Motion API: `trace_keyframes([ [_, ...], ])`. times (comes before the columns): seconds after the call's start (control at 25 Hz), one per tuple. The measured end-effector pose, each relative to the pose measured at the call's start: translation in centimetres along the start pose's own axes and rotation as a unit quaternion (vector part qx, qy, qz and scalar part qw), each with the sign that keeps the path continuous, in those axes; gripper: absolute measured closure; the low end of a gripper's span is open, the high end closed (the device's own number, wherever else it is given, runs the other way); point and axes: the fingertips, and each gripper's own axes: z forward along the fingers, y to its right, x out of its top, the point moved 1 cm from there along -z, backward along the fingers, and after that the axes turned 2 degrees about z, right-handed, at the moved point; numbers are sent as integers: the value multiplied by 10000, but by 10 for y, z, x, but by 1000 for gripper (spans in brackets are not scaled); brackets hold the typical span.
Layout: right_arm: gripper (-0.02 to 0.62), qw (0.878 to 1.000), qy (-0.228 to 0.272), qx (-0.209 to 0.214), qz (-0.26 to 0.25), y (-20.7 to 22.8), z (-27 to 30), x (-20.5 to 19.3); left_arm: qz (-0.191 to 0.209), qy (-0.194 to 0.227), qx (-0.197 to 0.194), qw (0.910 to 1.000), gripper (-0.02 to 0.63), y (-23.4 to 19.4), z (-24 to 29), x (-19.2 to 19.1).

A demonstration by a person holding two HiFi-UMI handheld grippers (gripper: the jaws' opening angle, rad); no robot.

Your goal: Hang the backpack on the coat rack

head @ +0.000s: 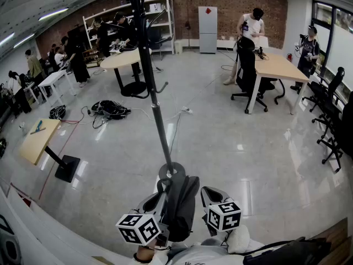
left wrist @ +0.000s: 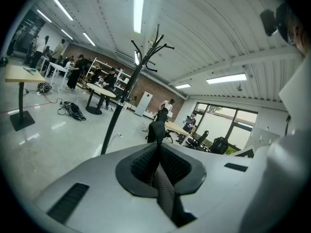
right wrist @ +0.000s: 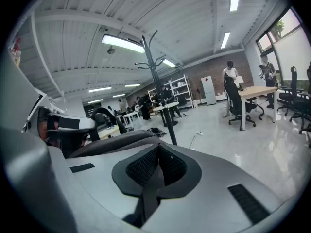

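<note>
A dark grey backpack (head: 181,204) hangs low in front of me, just before the round base of the black coat rack (head: 158,112). My left gripper (head: 156,202) is shut on one of its woven straps (left wrist: 165,191), which runs out between the closed jaws. My right gripper (head: 209,199) is shut on another strap (right wrist: 147,198), with the backpack's body (right wrist: 109,142) bulging to its left. The coat rack's pole (left wrist: 120,108) rises ahead with curved hooks at the top (right wrist: 154,62); all of its hooks that show are bare.
A small wooden stand table (head: 37,140) is at the left and a black bag with cables (head: 110,109) lies on the floor behind it. Desks, office chairs (head: 246,70) and several people fill the far room. A power strip (head: 186,110) lies beyond the rack.
</note>
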Motion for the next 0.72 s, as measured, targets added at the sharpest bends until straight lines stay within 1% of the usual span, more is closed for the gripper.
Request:
trace_keyframes([
  [0.2, 581, 9999, 9, 26, 119, 6, 8, 0, 28, 43, 57, 10000, 591, -1, 5, 3],
  [0.36, 581, 9998, -104, 88, 123, 7, 19, -7, 19, 55, 119, 9999, 591, -9, 8, 3],
  [0.48, 581, 9998, -182, 59, 102, 11, 25, -6, 13, 78, 166, 9998, 591, -16, 11, 8],
  [0.72, 581, 9997, -146, -102, 139, 13, 54, 4, -13, 53, 43, 10000, 589, -43, 26, 20],
])
